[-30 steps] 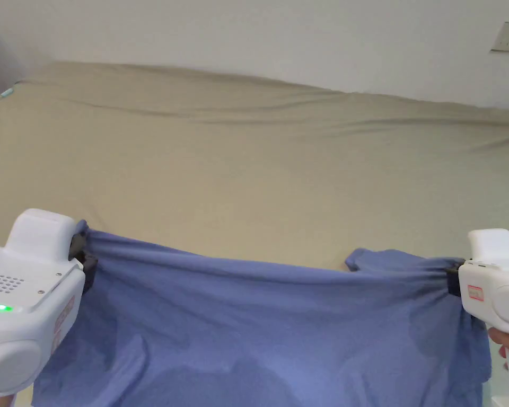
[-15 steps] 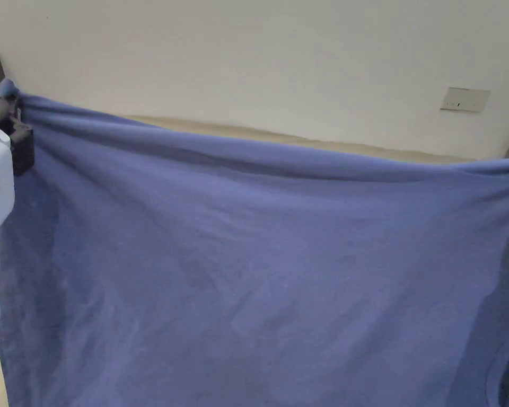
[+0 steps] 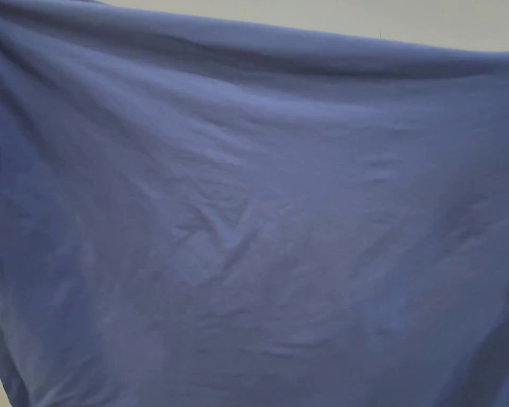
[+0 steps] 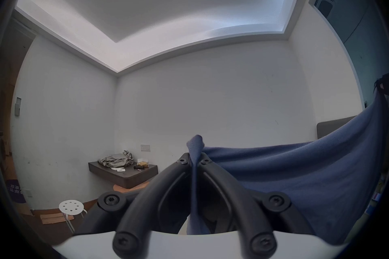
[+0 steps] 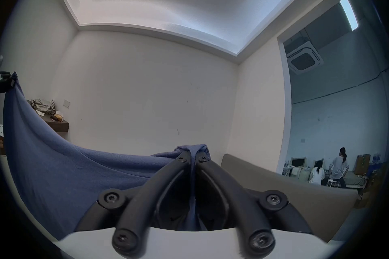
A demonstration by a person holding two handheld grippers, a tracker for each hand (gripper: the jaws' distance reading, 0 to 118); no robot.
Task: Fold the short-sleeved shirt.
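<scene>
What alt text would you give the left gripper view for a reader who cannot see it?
The left gripper has its black jaws shut on a bunched edge of the blue shirt, which stretches away to the right. Behind are white walls, a wall shelf and a white stool.

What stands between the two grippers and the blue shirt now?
Nothing visible does. The left gripper and the right gripper each have both jaws pressed on a bunched corner of the shirt, which hangs stretched between them.
</scene>
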